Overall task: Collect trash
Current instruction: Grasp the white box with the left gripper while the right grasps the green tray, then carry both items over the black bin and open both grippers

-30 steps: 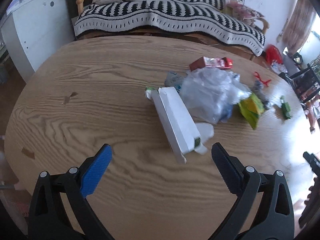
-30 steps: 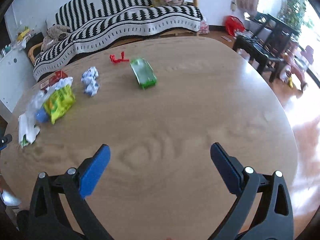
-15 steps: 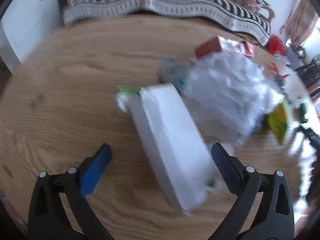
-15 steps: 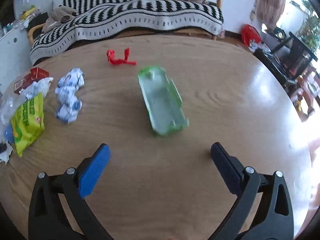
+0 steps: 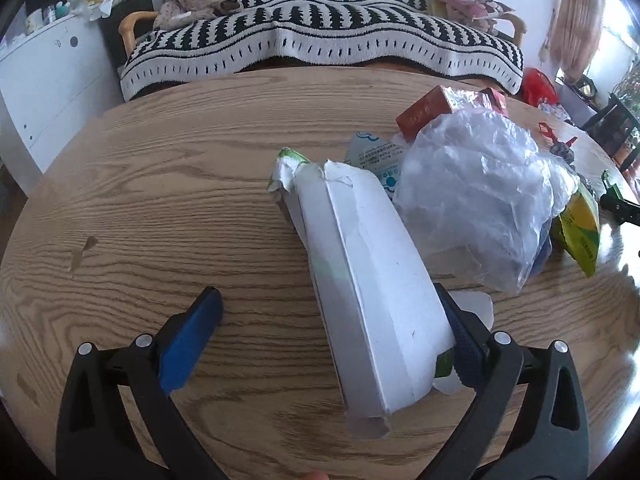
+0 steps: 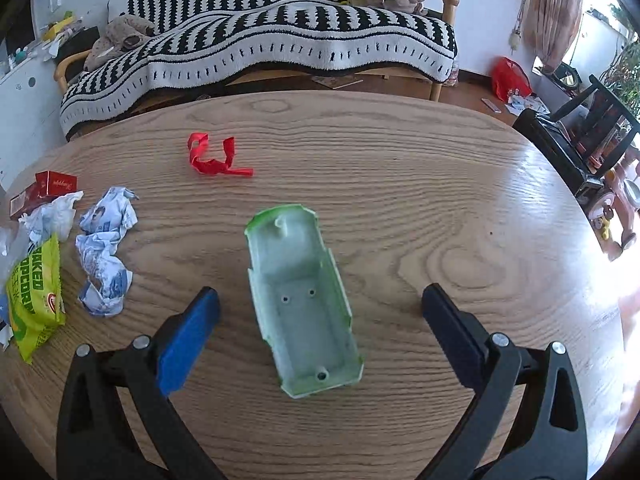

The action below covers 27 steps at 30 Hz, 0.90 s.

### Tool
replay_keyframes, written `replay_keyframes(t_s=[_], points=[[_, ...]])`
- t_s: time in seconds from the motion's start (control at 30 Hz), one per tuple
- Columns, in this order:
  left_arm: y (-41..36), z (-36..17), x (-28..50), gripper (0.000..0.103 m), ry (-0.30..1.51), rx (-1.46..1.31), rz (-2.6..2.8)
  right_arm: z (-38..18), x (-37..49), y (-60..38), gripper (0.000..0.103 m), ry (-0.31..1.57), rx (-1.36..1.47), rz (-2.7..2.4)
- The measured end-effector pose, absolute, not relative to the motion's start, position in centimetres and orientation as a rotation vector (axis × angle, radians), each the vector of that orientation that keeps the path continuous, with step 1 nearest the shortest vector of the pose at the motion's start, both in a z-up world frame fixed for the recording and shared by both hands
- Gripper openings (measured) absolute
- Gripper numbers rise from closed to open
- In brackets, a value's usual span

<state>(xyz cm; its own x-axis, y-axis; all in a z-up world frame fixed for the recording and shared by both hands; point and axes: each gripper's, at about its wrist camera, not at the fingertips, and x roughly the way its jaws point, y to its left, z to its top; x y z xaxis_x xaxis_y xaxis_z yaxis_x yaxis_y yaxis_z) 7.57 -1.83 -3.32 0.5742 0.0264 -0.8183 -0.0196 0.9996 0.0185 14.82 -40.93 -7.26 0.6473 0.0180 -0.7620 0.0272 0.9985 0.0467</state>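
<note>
One white carton (image 5: pixel 372 280), one clear plastic bag (image 5: pixel 480 200), one red box (image 6: pixel 44 190), one yellow-green snack packet (image 6: pixel 34 292), one crumpled wrapper (image 6: pixel 106 256), one red ribbon (image 6: pixel 214 158), one green plastic tray (image 6: pixel 302 304), two grippers (image 5: pixel 332 336) (image 6: pixel 320 332).

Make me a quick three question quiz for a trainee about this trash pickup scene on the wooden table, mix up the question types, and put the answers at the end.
1. True or false: the left gripper has closed on the white carton.
2. Which item lies between the right gripper's open fingers? A) red ribbon B) green plastic tray C) popcorn bag
3. Fill in: the clear plastic bag lies to the ___ of the white carton in the left wrist view.

Key: 1 false, the fingers stand open around it. 2 B. 3 right.
</note>
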Motion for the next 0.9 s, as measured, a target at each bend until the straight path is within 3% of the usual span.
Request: replay_keyframes(t_s=[0.33,0.37,0.4,0.43,0.47,0.9], points=[[-1.9,-3.3,7.5,0.096,0.955,0.0,0.017,-7.4,13.8,-40.5,0.097,0.866,0.054,-0.007],[-2.0,-2.9,7.2,0.073,0.933,0.003,0.018,-7.2,13.5,-40.3,0.09,0.849,0.051,-0.001],[-2.0,-2.6,6.9,0.026,0.906,0.011,0.025,-6.9,12.9,-40.0,0.061,0.83,0.045,0.002],[-2.0,-2.5,6.8,0.027,0.903,0.012,0.048,-6.7,12.4,-39.6,0.039,0.81,0.03,-0.004],[-1.9,-2.5,6.7,0.026,0.906,0.0,0.048,-6.8,12.1,-39.4,0.033,0.81,0.027,-0.01],[-3.4,6.1,0.5,0.023,0.839,-0.077,-0.09,-1.6,-0.1,-39.2,0.032,0.718,0.201,0.002]])
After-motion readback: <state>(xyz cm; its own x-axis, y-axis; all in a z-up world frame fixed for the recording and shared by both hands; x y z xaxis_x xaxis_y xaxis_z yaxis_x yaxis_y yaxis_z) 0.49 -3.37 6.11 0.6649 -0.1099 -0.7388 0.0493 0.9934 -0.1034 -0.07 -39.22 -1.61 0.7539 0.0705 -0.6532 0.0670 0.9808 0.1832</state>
